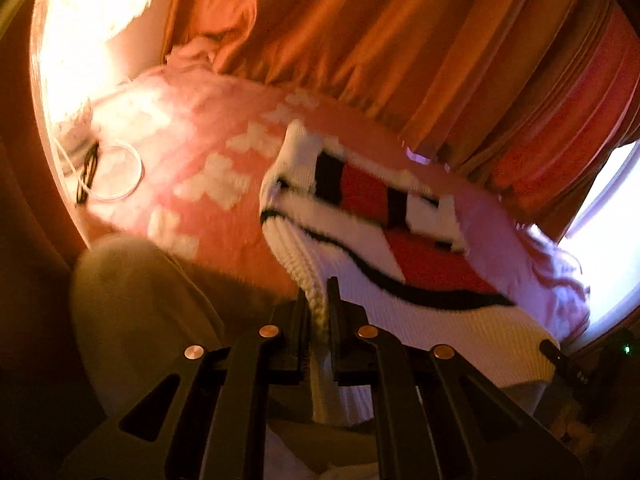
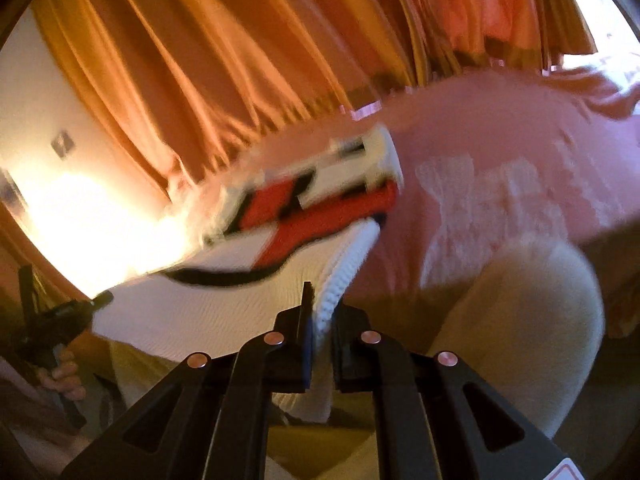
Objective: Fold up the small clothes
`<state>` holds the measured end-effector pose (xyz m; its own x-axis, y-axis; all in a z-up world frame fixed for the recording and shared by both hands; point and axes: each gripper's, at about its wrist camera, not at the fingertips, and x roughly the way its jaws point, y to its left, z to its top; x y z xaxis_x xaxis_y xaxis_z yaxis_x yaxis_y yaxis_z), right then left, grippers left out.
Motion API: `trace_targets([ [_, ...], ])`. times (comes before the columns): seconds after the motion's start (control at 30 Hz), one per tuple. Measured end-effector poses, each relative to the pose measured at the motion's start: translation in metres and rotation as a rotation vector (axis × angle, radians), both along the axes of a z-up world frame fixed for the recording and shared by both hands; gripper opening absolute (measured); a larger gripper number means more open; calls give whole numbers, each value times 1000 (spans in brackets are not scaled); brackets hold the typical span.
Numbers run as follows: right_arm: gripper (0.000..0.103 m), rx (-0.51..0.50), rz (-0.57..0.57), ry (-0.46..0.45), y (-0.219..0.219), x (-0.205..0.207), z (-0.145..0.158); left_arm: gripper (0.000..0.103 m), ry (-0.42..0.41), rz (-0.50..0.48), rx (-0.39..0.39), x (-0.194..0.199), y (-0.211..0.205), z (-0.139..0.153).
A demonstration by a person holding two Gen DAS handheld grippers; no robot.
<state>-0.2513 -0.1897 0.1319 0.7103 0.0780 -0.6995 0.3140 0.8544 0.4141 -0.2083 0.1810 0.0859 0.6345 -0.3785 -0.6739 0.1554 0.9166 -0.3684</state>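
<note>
A small white knit sweater [image 1: 400,280] with red blocks and black lines lies stretched over a pink bed cover [image 1: 208,168]. My left gripper [image 1: 318,300] is shut on the ribbed white hem at one corner. My right gripper [image 2: 322,304] is shut on the ribbed hem at the other corner of the sweater [image 2: 248,292]. The sweater hangs taut between the two grippers, lifted at the near edge. The right gripper's tip [image 1: 554,350] shows at the far right of the left wrist view. The left gripper [image 2: 72,312] and the hand holding it show at the left of the right wrist view.
The pink cover with white patches [image 2: 500,184] spreads over the bed. Orange curtains [image 1: 400,40] hang behind it. A white ring and a black cable [image 1: 116,176] lie at the left. A beige rounded cushion [image 2: 532,320] sits at the near edge. A bright window [image 1: 608,220] is at the right.
</note>
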Motion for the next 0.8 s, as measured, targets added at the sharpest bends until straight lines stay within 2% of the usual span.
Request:
trace_targets([
  [0.1,7,-14,15,-101,-17,26,24,7,-70,-13,-21,27,-7,27],
  [0.13,7,-19,24,-137,-27,47,29,7,-98,-22,-21,41,-13,33],
  [0.2,7,-22,29,-156,-42,84,29,7,-149,-34,0,80,-30,39],
  [0.27,7,10,13,-145,-69,137,12,7,-168,-6,41,133,-51,33],
  [0.4,7,47,-13,-51,-109,223,-37,7,-104,70,109,227,-78,-1],
  [0.5,8,67,-22,69,-133,282,-83,7,-23,123,221,303,-101,-47],
  [0.6,9,43,-24,182,-144,322,-125,8,67,128,226,348,-108,-90],
  [0.63,14,26,-28,200,-146,331,-134,8,78,143,221,355,-107,-98],
  [0.73,19,39,-30,218,-154,344,-150,12,142,164,207,374,-104,-116],
  [0.8,26,57,-52,189,-160,345,-147,17,115,171,182,375,-102,-110],
])
